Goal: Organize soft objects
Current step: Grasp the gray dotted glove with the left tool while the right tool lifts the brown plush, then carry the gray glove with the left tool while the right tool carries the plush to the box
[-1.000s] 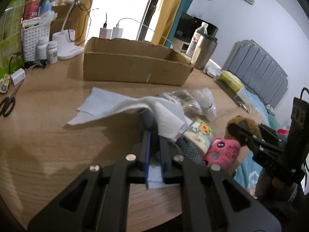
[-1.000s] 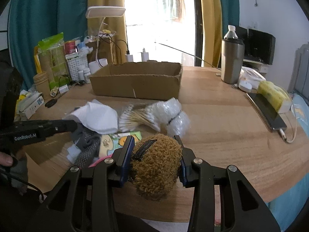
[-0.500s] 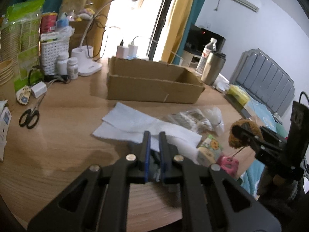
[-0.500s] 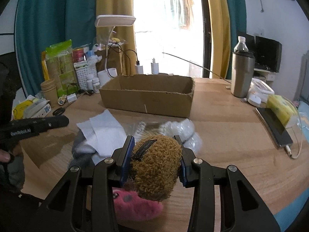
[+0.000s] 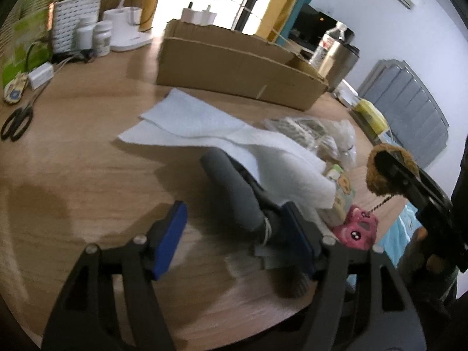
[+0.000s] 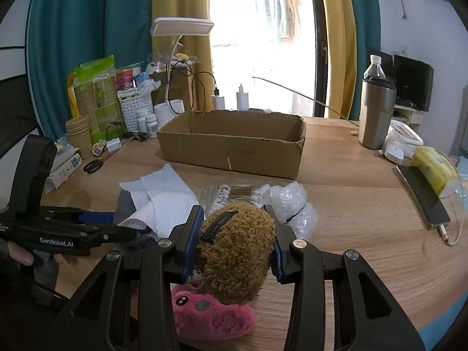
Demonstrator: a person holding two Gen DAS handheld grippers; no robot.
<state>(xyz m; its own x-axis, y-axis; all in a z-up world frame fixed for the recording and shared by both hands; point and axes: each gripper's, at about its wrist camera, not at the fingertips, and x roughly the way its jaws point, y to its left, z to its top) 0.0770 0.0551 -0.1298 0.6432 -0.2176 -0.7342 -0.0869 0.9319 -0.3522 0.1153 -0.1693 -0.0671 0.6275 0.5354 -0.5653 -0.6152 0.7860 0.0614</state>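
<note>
While the right tool [image 6: 235, 245] clamps the brown plush [image 6: 237, 251], the left tool [image 5: 234, 231] gapes wide beside the grey sock [image 5: 231, 193]; the cardboard box [image 6: 234, 149] looks empty, so sorting has seemingly barely begun.

brown plush [image 6: 237, 251], pink plush [image 6: 210, 313], grey sock [image 5: 234, 193]

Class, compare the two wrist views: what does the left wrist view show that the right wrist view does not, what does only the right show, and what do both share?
Only the left wrist view shows the open left gripper head-on at the grey sock, plus the grey headboard. Only the right wrist view shows the lamp head, phone and paper cups. Both show the cardboard box, white tissue, pink plush and brown plush in the right gripper.
</note>
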